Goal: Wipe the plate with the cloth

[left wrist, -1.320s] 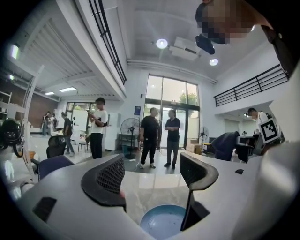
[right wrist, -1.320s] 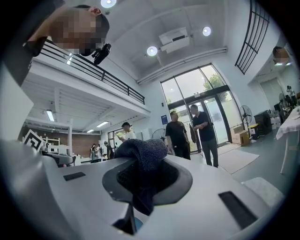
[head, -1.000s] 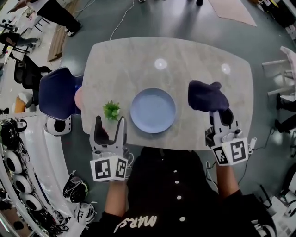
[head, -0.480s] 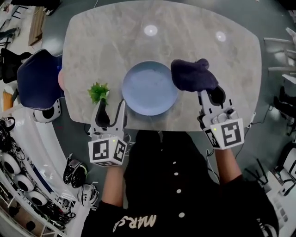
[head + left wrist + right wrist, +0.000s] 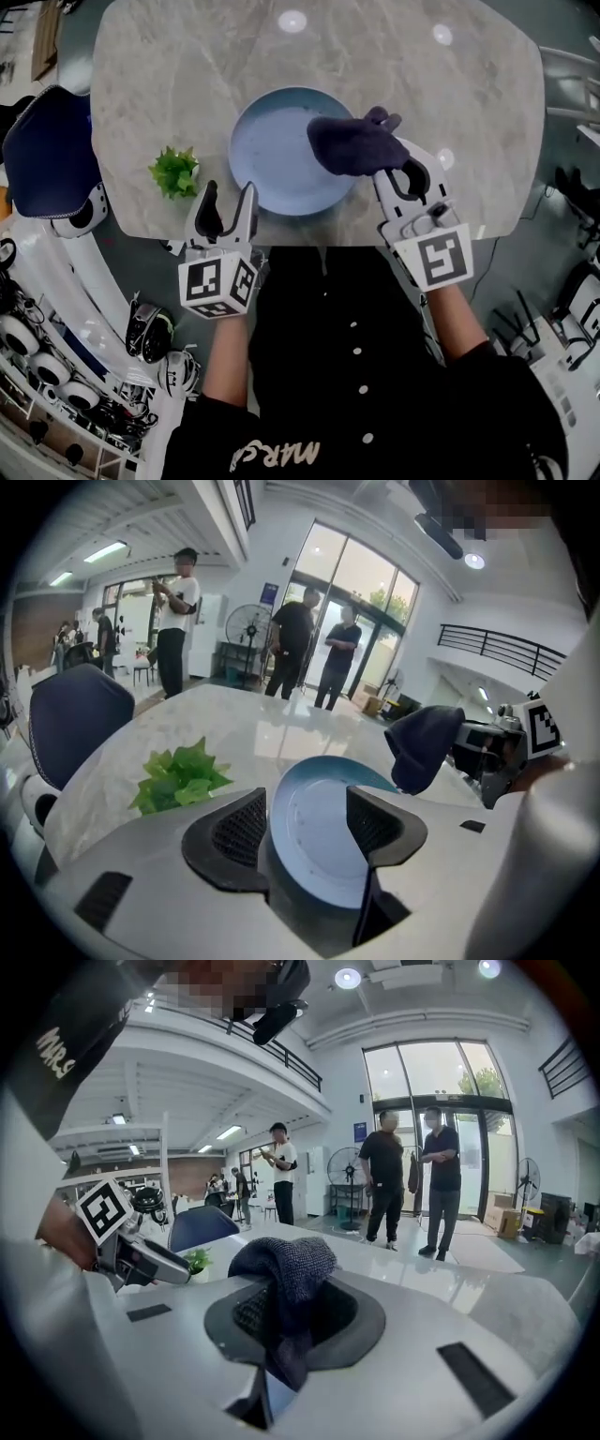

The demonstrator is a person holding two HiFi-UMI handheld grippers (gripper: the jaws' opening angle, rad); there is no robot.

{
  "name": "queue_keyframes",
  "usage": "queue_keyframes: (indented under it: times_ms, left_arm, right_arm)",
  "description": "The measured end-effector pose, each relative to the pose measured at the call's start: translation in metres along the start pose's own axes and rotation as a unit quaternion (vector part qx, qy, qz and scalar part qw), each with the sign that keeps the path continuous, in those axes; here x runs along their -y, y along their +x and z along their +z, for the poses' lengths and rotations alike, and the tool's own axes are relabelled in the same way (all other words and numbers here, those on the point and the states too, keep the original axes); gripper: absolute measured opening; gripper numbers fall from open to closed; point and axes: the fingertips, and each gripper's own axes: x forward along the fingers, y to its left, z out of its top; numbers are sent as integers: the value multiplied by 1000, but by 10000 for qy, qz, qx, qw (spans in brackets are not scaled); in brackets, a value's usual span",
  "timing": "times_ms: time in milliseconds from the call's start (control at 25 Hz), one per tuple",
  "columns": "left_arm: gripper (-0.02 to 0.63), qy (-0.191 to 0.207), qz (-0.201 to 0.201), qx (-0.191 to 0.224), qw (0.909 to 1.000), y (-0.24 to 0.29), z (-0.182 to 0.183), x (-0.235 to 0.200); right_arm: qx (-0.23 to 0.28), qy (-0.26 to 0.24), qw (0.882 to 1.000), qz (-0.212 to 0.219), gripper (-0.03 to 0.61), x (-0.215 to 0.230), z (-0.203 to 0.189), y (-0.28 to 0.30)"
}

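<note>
Marble table [image 5: 187,84]: cloth [image 5: 352,145] in right gripper [image 5: 396,173] points leftward over plate [image 5: 267,150].

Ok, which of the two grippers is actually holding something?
The right gripper: its jaws are shut on the dark cloth over the blue plate. The left gripper has jaws that have just been closing but stand apart, with nothing gripped.

Bare table [image 5: 469,112] beyond the plate [image 5: 272,150], small plant [image 5: 174,172] near its left, chair [image 5: 47,155] at table's left edge
</note>
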Motion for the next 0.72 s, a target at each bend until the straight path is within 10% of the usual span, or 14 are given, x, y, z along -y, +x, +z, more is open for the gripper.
queue_keyframes:
  times_ms: [720]
  left_arm:
    - [115, -748, 177, -836, 9935, 50, -82, -29]
  right_arm:
    - [-415, 0, 9986, 343, 29, -25, -42, 22]
